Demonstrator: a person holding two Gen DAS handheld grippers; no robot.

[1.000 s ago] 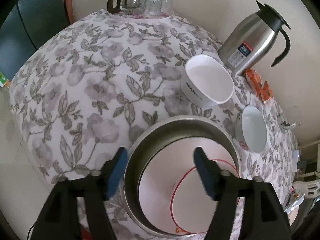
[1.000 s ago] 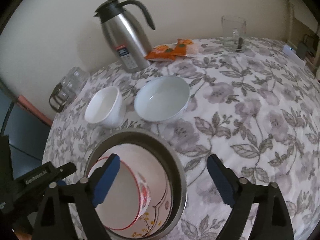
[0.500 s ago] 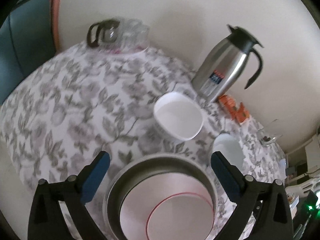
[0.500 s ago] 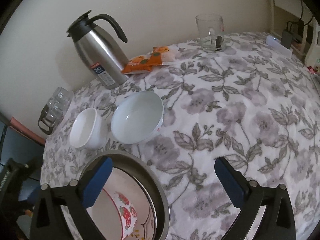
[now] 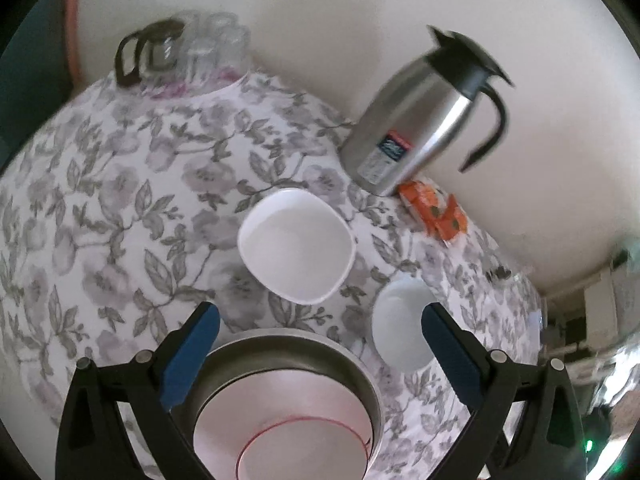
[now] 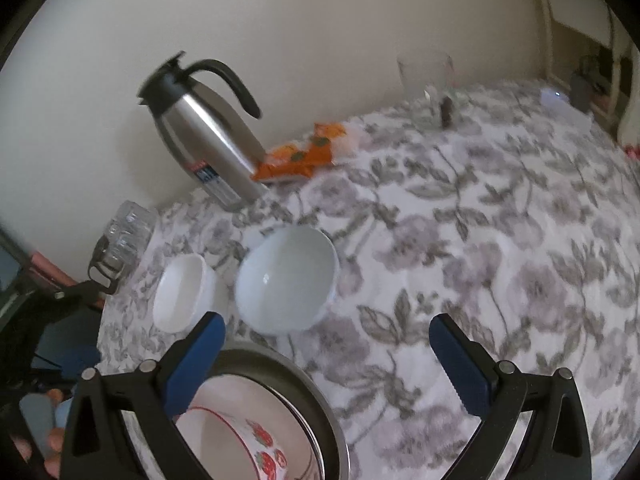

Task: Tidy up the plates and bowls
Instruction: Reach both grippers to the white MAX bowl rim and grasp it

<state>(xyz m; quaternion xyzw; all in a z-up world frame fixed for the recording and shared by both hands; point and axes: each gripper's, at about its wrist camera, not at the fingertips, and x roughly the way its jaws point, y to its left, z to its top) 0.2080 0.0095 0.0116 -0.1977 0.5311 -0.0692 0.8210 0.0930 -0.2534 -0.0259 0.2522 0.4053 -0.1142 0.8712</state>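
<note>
A metal basin (image 5: 296, 348) stands at the table's near edge and holds a pale plate (image 5: 280, 400) and a red-rimmed bowl (image 5: 304, 452); in the right wrist view the basin (image 6: 316, 396) shows that strawberry-patterned bowl (image 6: 256, 444). Beyond it stand a squarish white bowl (image 5: 296, 246) (image 6: 180, 292) and a round white bowl (image 5: 400, 324) (image 6: 288, 278). My left gripper (image 5: 316, 356) is open and empty above the basin. My right gripper (image 6: 326, 360) is open and empty above the basin's far rim.
A steel thermos jug (image 5: 416, 120) (image 6: 208, 136) stands by the wall with orange snack packets (image 5: 436, 212) (image 6: 300, 156) beside it. A glass pot and several glasses (image 5: 184, 52) sit at the back corner. A glass mug (image 6: 428, 84) stands far right on the floral tablecloth (image 6: 480, 260).
Both grippers have opened wide and pulled back and up from the basin. The bowls and basin have not moved.
</note>
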